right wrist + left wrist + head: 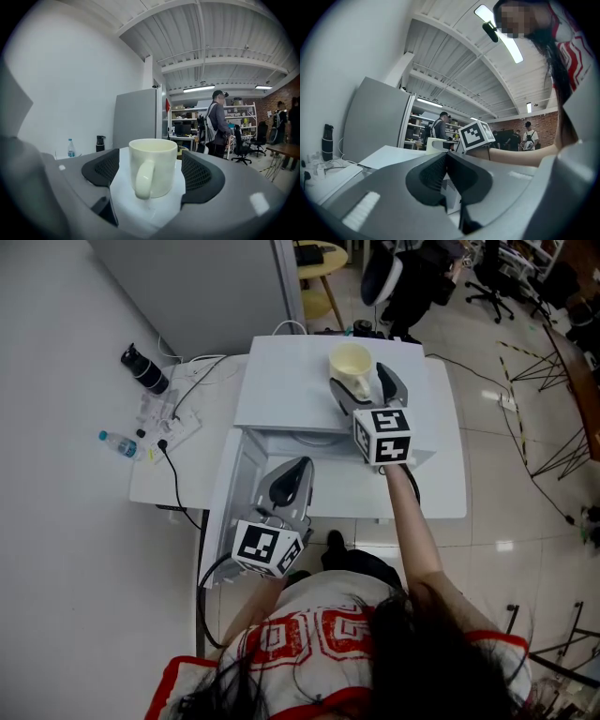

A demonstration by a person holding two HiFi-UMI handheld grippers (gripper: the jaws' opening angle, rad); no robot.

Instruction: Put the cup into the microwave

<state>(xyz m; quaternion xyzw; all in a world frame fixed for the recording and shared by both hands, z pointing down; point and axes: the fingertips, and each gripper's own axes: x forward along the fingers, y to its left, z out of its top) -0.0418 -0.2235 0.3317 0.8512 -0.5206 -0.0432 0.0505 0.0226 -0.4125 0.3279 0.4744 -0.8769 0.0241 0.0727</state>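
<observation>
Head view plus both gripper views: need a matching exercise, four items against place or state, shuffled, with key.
Items:
1. cup
2. water bottle
3. left hand-held gripper
4. right hand-held gripper

Place or state:
a. jaws together, nothing between them
b. jaws apart, one on each side of the cup, pads not touching it
c. upright on top of the microwave
d. on the table, left of the microwave in the head view

Pairs: 1-c, 2-d, 3-a, 4-b

We see the cup (351,362) standing on top of the microwave (281,381), between the right gripper's (362,381) parted jaws. The left gripper (295,470) sits before the microwave. A water bottle (119,443) lies left on the table (442,465).
</observation>
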